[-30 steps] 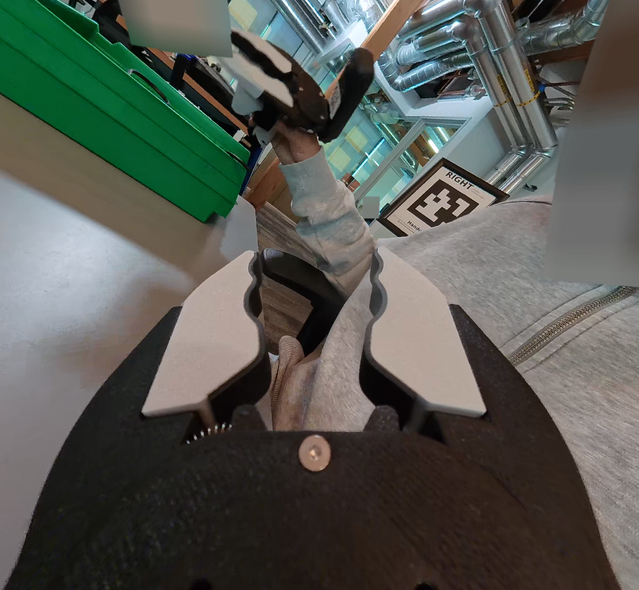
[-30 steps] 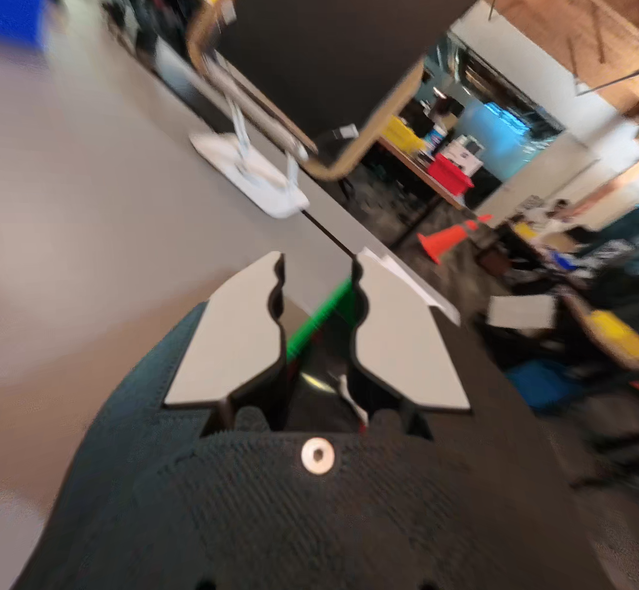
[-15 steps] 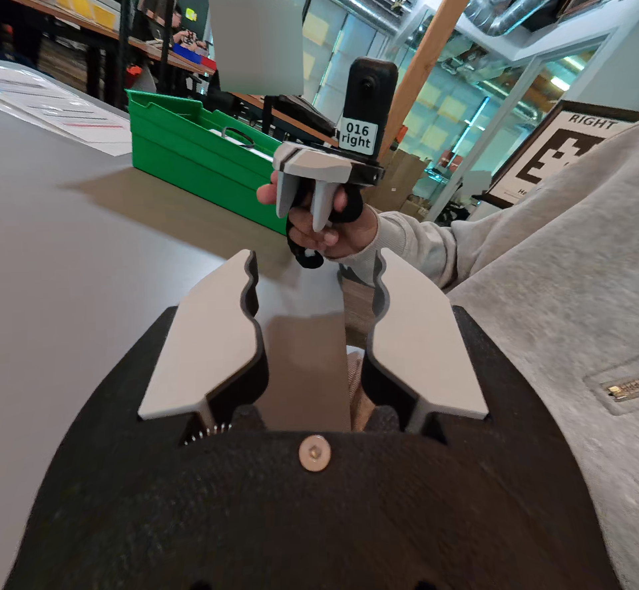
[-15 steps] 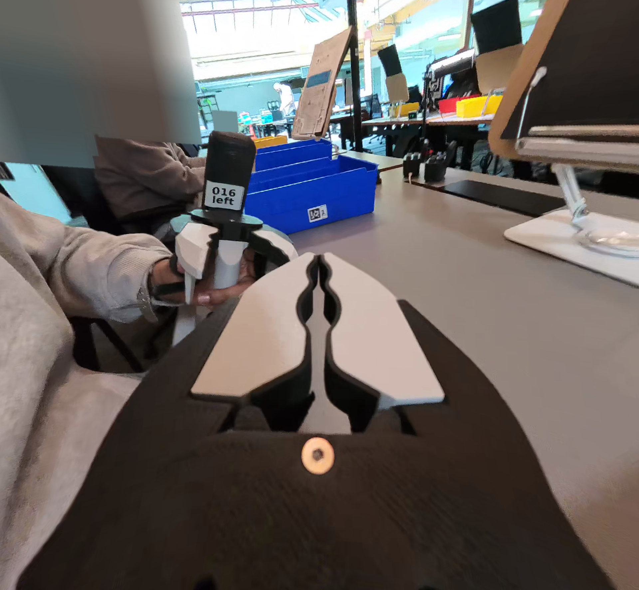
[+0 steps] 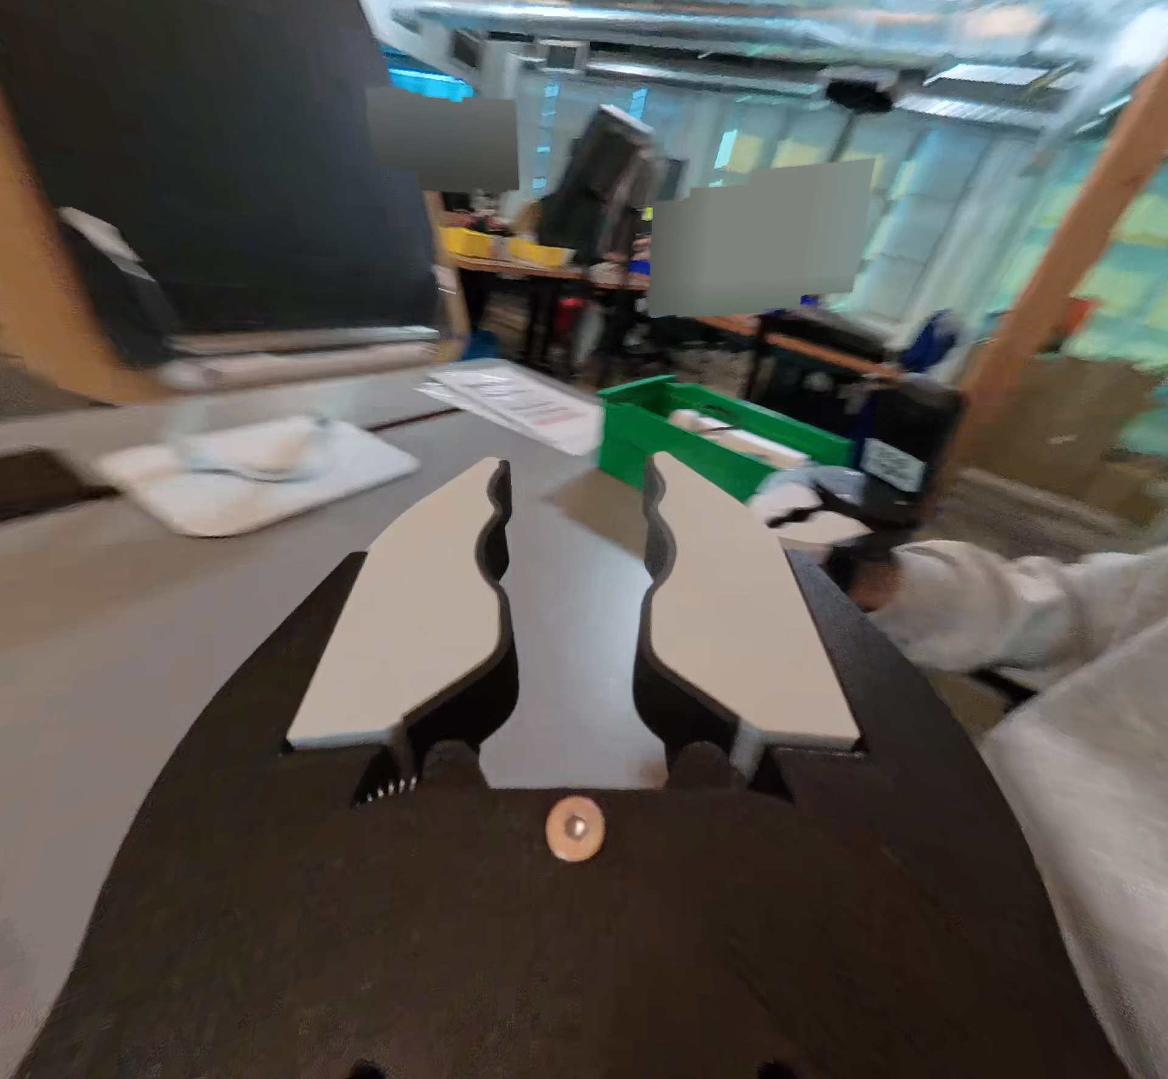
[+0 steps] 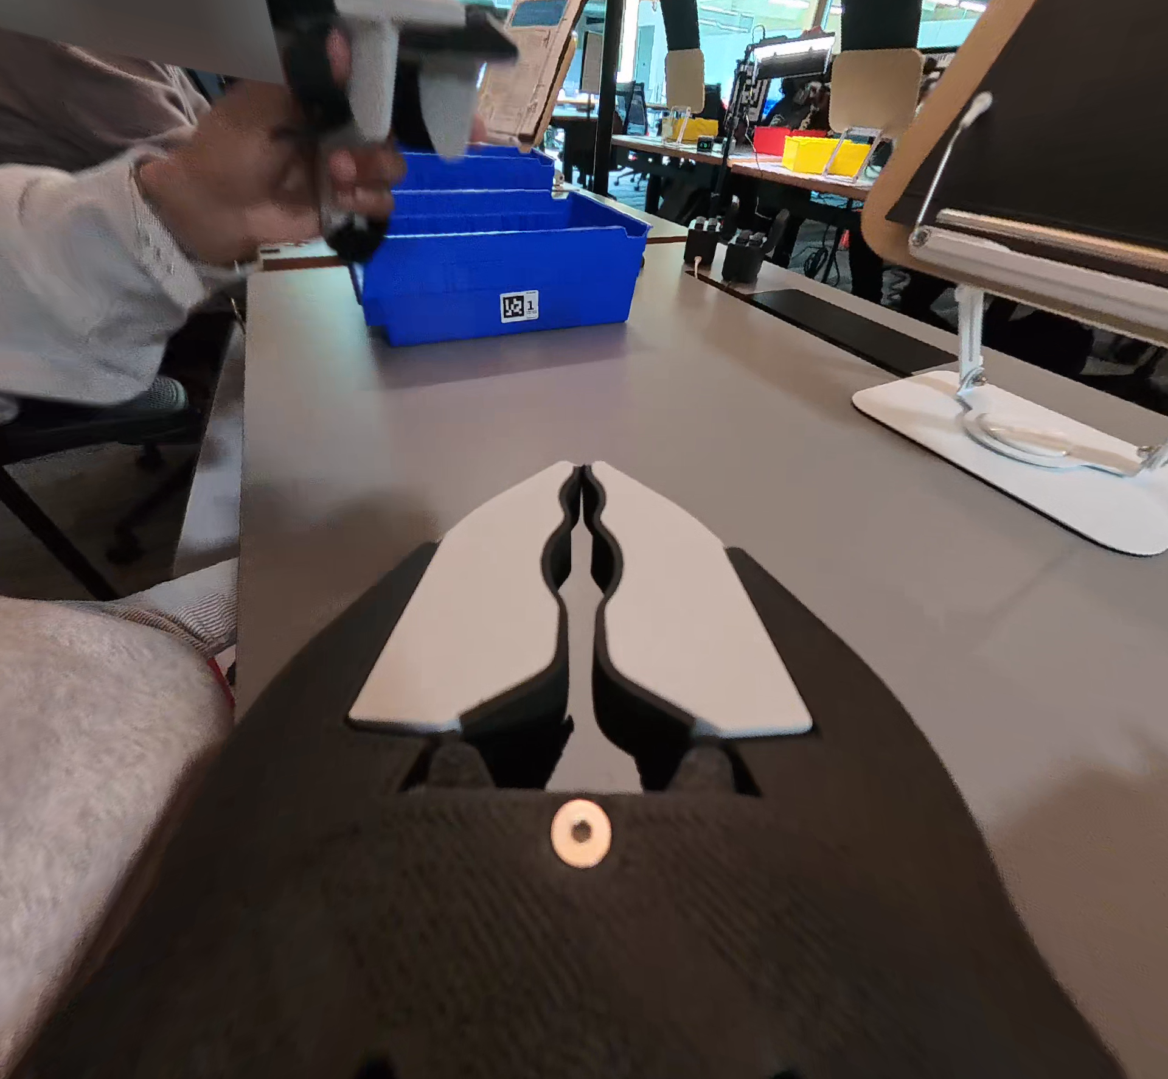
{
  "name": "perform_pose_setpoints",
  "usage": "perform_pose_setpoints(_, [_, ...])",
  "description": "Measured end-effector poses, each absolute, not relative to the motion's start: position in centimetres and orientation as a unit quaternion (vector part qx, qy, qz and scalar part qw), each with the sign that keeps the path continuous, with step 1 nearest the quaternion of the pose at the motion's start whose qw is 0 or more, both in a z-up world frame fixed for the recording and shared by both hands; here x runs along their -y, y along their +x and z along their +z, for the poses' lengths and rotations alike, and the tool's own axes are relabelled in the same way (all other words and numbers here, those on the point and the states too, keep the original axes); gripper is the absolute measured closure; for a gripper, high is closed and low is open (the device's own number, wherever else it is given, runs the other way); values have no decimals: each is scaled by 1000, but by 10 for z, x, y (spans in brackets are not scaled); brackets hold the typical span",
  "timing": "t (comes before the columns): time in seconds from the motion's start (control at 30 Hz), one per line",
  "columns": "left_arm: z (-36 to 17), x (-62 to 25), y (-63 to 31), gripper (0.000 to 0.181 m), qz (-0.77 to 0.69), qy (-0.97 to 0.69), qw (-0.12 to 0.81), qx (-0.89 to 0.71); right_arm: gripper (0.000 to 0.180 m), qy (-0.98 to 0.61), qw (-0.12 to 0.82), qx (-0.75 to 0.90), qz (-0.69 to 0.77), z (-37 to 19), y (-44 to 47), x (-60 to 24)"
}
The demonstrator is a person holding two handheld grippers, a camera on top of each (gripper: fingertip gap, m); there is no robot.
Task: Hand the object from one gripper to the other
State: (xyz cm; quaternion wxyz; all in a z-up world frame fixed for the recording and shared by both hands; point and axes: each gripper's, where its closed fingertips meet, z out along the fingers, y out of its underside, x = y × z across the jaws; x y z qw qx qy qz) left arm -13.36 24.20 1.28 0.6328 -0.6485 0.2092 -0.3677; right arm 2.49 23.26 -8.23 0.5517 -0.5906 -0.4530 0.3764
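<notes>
- Right wrist view: the grey table [image 6: 727, 416] lies broad and bare between the blue bin [image 6: 505, 271] and the white stand base [image 6: 1011, 448], likely kept free for the hand-over.
- The green bin [image 5: 695, 448] sits near the far edge.
- Left gripper [image 5: 575, 467]: fingers apart, empty, probably ready to receive.
- Right gripper [image 6: 581, 470]: fingers together, nothing between them.
- No object to hand over shows in either view.
</notes>
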Motion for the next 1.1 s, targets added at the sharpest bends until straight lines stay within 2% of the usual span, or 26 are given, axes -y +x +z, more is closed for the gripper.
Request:
perform_pose_setpoints(0.1, [40, -260, -220, 146, -246, -693, 645, -205, 178, -600, 541, 452, 378, -90, 26, -238])
perform_pose_setpoints(0.2, [30, -286, -302, 150, -141, -756, 587, -252, 177, -602, 530, 457, 384, -94, 24, -238])
perform_pose_setpoints(0.27, [-5, -305, -355, 155, -92, -815, 495, -285, 176, -604, 524, 459, 388, -97, 22, -237])
perform_pose_setpoints(0.4, [-102, -324, -446, 154, -16, -932, 251, -262, 176, -614, 515, 461, 381, -104, 20, -240])
perform_pose_setpoints(0.6, [-186, -342, -473, 143, 38, -936, 124, -326, 177, -627, 521, 457, 355, -110, 20, -250])
perform_pose_setpoints(0.73, [-201, -354, -480, 136, 57, -933, 109, -338, 178, -639, 512, 450, 356, -119, 20, -259])
perform_pose_setpoints(0.83, [-204, -356, -472, 144, 12, -939, 112, -324, 178, -648, 501, 440, 368, -124, 20, -264])
perform_pose_setpoints(0.93, [-201, -355, -469, 145, -9, -939, 123, -322, 178, -648, 500, 432, 380, -122, 19, -267])
perform_pose_setpoints(1.0, [-187, -359, -467, 145, -5, -936, 162, -313, 178, -647, 500, 428, 386, -120, 20, -267])
perform_pose_setpoints(1.1, [-137, -365, -448, 146, 5, -917, 269, -294, 178, -644, 498, 426, 395, -118, 19, -266])
